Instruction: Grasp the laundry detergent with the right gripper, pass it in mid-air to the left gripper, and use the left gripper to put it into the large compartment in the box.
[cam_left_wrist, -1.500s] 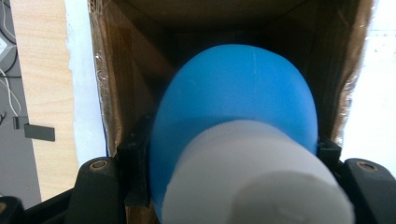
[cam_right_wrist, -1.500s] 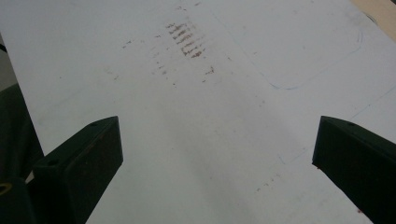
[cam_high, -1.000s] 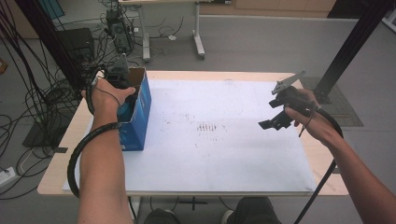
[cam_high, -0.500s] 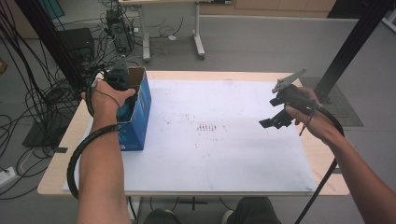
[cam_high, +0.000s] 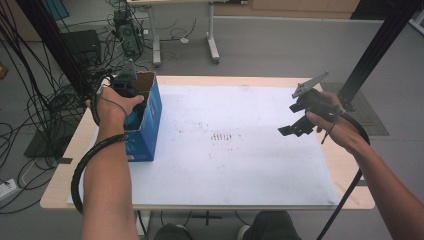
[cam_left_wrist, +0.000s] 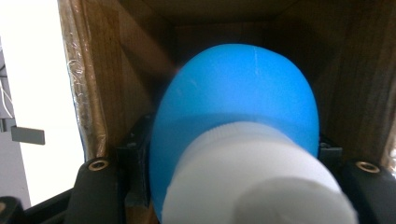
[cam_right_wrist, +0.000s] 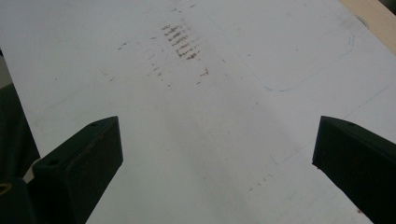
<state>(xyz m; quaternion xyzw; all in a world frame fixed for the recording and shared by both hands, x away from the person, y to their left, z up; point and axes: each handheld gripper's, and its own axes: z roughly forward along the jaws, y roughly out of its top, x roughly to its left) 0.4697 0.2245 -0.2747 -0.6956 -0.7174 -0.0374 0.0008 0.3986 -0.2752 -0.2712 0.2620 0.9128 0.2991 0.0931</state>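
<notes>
Inside the blue box (cam_high: 146, 125), left tongs (cam_left_wrist: 233, 154) clamp a smooth, light, probably slippery blue bottle (cam_left_wrist: 238, 98) below its white cap (cam_left_wrist: 252, 182); right tongs (cam_right_wrist: 217, 154) hang apart over the counter (cam_right_wrist: 196, 107).

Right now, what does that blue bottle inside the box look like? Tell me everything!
The blue bottle looks like smooth, rounded plastic with a white ribbed screw cap pointing toward the camera. It sits inside the box, a blue box with brown cardboard walls around the bottle, standing at the table's left edge. The left gripper reaches into the box's open top, and its black jaws press the bottle from both sides. Its far end is hidden.
</notes>
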